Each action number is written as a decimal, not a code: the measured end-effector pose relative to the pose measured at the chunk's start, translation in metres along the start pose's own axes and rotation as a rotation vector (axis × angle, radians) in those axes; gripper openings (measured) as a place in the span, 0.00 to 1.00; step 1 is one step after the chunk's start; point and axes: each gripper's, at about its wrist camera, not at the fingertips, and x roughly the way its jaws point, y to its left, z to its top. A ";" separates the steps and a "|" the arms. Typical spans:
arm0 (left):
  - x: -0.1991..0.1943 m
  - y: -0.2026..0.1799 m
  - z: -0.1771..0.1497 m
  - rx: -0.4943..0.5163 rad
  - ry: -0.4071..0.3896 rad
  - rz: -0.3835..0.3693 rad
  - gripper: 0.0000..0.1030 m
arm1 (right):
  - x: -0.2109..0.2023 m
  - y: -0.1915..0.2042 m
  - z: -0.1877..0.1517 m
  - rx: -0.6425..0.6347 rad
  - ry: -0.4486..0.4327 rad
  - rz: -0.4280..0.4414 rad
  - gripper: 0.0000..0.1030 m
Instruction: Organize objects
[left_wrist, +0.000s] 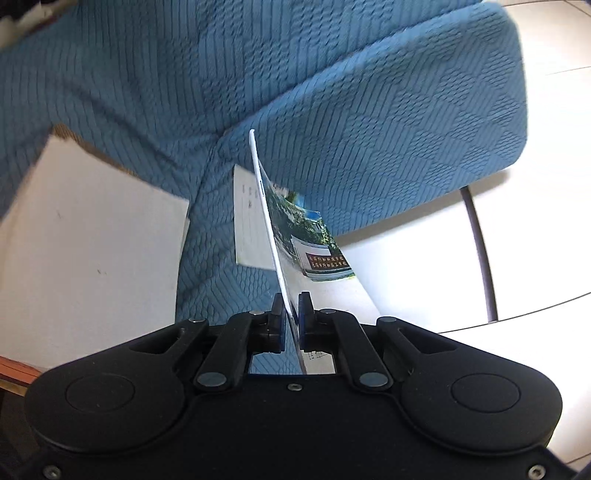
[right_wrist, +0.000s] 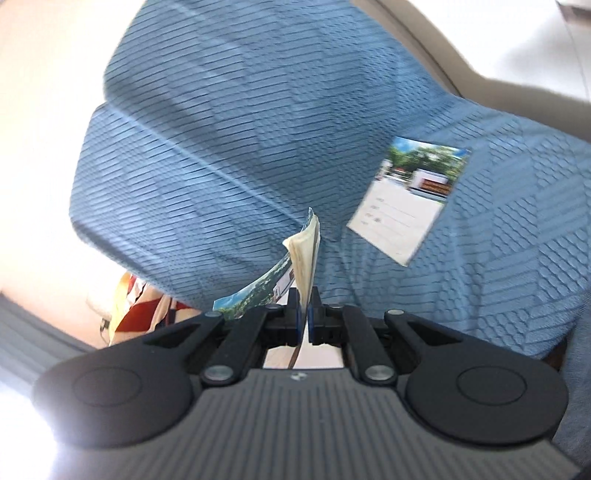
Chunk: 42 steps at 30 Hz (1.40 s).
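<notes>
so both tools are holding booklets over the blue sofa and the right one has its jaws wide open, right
Not quite. The right tool is not wide open: in the right wrist view its jaws are clamped shut on a booklet. The rest holds: the left tool also grips a booklet over the blue sofa.

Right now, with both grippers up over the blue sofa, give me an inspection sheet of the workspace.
Surface: blue sofa, textured cover, seat and backrest in view.
Job's things: booklet held edge-on; second booklet held, pages fanned; third booklet lying on the sofa.
Clutter: white board at the sofa's left.
Grippers: left gripper shut on its booklet; right gripper shut on the second booklet.
Cables: nothing seen.
Surroundings: pale floor; dark metal leg.
</notes>
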 end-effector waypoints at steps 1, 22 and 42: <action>-0.006 -0.001 0.002 0.012 -0.008 -0.002 0.05 | 0.000 0.006 0.000 -0.016 0.000 0.004 0.06; -0.058 0.063 0.028 0.036 -0.057 0.102 0.08 | 0.044 0.065 -0.068 -0.204 0.065 -0.037 0.07; -0.042 0.133 0.032 -0.042 -0.029 0.219 0.06 | 0.073 0.047 -0.117 -0.312 0.187 -0.155 0.07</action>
